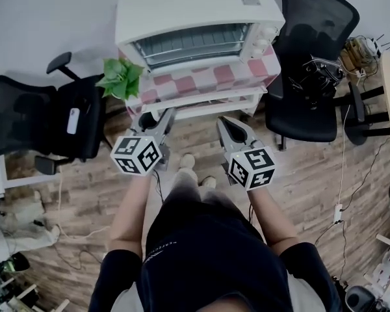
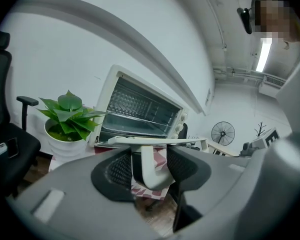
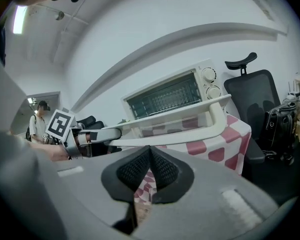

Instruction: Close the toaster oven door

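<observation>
Toaster oven: white, wire rack inside, on a low table under a pink-checked cloth, against the wall. Door open, lying about level; white bar handle along its front edge.
Left gripper: jaws apart, astride the handle's end post, a thin gap on one side.
Right gripper: jaws together, empty, tips just below the handle bar.
Surroundings: potted plant at the oven's left; black office chairs on the left and right.
</observation>
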### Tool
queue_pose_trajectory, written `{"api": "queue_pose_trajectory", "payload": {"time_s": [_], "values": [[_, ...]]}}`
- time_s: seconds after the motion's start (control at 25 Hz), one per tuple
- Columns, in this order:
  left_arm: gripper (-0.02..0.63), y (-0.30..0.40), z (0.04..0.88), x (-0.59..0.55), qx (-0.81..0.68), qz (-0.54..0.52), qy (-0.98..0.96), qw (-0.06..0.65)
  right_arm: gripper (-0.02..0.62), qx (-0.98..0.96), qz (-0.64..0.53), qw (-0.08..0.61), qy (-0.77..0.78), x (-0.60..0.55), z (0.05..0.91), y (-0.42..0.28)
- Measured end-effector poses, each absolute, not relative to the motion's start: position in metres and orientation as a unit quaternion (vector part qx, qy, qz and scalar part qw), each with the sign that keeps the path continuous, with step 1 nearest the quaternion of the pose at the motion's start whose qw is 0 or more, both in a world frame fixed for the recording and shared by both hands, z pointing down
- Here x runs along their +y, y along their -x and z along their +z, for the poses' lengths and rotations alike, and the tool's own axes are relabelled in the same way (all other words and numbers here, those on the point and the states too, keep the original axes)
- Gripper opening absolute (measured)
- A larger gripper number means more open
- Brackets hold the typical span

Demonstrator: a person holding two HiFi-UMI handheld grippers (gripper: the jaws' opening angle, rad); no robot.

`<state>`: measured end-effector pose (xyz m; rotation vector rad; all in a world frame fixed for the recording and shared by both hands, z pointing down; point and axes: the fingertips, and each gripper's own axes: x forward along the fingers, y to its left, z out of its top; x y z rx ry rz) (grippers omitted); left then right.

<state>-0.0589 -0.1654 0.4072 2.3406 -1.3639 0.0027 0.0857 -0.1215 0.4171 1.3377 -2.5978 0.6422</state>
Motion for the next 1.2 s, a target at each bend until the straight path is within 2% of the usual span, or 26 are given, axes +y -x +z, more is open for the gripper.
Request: {"api": "queue_pose_trajectory", "payload": {"time_s": [1.2], "values": [[0.212, 0.069, 0.358, -0.219, -0.46, 0.007, -0.81, 0.363, 0.003, -0.887, 0.176, 0.043, -0.424, -0.178, 0.346, -0.063]]}}
